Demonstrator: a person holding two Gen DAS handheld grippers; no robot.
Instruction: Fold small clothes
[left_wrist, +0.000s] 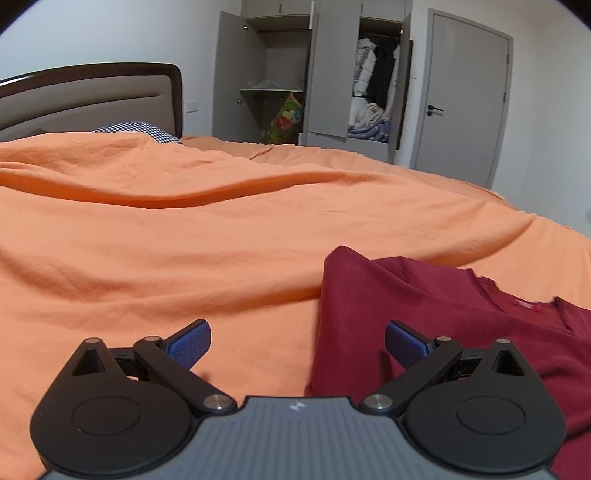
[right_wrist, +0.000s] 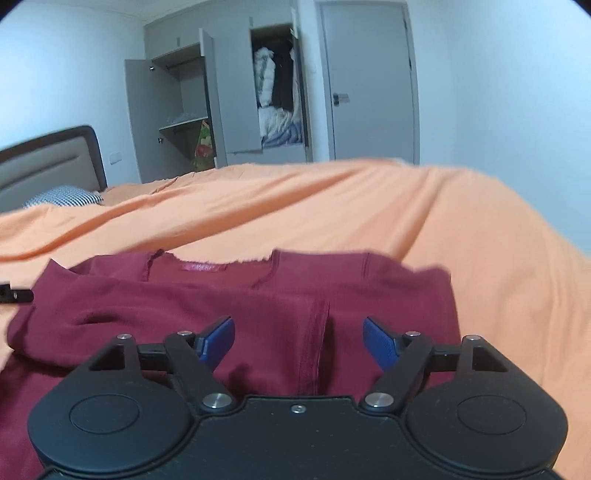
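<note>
Both my left gripper (left_wrist: 297, 345) and right gripper (right_wrist: 298, 341) hang open, empty, over the half-folded maroon knit shirt (right_wrist: 258, 295) on the orange bedspread (left_wrist: 184, 240); next I judge a hem pinch.

An orange bedspread (left_wrist: 221, 229) is spread, creased, over the bed, with a checked pillow (left_wrist: 138, 130) against the padded headboard (left_wrist: 92, 99). Beyond, a grey wardrobe (left_wrist: 314, 74) is seen open beside a closed door (left_wrist: 465, 99).
</note>
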